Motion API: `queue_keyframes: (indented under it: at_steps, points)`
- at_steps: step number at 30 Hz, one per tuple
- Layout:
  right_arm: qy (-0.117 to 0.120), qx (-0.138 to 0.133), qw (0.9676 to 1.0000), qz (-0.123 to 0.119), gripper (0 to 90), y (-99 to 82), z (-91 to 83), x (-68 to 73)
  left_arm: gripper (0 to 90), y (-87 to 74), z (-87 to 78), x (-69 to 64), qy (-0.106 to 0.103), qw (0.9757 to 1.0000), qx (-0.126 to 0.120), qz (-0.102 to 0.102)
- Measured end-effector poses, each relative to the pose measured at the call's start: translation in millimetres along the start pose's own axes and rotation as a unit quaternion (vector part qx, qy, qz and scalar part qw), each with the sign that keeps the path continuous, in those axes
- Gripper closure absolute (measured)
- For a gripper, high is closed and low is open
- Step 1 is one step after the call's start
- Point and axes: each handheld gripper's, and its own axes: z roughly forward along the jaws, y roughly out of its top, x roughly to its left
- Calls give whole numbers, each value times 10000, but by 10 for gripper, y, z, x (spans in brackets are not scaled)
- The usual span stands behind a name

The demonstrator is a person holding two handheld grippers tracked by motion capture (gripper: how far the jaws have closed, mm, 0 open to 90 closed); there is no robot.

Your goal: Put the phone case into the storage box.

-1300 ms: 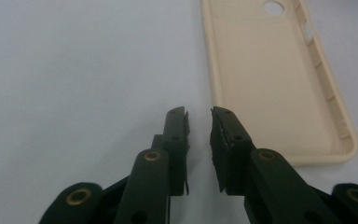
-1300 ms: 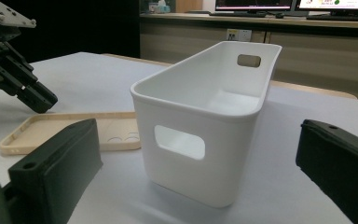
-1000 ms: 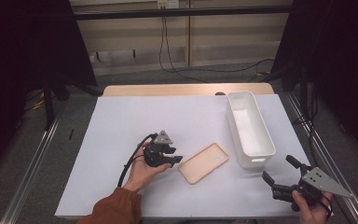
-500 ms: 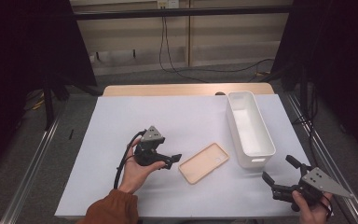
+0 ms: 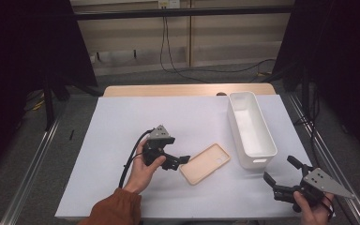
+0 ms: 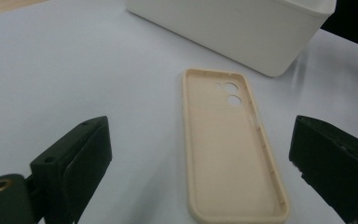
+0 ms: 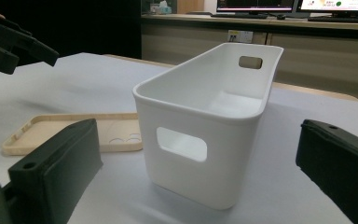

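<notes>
A beige phone case (image 5: 206, 163) lies hollow side up on the white table (image 5: 122, 122), its camera holes toward the white bin (image 5: 251, 126). My left gripper (image 5: 178, 161) is open just left of the case. In the left gripper view the case (image 6: 233, 144) lies on the table between and beyond the wide-apart jaws of the left gripper (image 6: 200, 144). My right gripper (image 5: 279, 168) hovers open near the table's front right corner. It faces the bin's short end (image 7: 191, 154), with the case (image 7: 51, 128) to the left.
The bin is empty, with a handle slot in each end. The table's front edge runs just below both hands. A wooden strip (image 5: 187, 89) borders the far edge. Dark curtains and metal rails flank the table.
My left hand and gripper shifted slightly left and then back toward the case's near end. The right gripper, the case and the bin have stayed where they were.
</notes>
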Motion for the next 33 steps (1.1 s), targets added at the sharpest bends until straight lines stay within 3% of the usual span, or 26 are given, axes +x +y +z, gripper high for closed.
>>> queue_keyframes:
  at_steps: [5,7,15,17,20,24,26,33]
  points:
    - [6,-5,10000,-8,0,-2,-4,-5,45,21,129,-46,-293,9994,173,-24]
    - [11,1,10000,-7,0,-3,-4,-8,44,29,182,-75,-172,9994,287,31]
    - [13,5,10000,-14,0,-4,-1,-9,39,134,363,-46,-182,9994,307,-31]
    - [22,2,10000,-4,0,-3,-2,-8,56,156,437,-28,-371,9982,480,2]
    - [35,15,10000,-8,0,-5,-1,-10,52,153,551,-27,-169,9962,850,84]
    - [39,15,10000,-11,0,-5,-2,-9,53,168,627,15,-308,9933,1109,-31]
    - [36,6,10000,3,0,-4,-2,-7,54,188,649,30,-199,9937,1103,-49]
    - [34,13,10000,8,0,-5,1,-7,68,225,774,115,-275,9873,1562,-79]
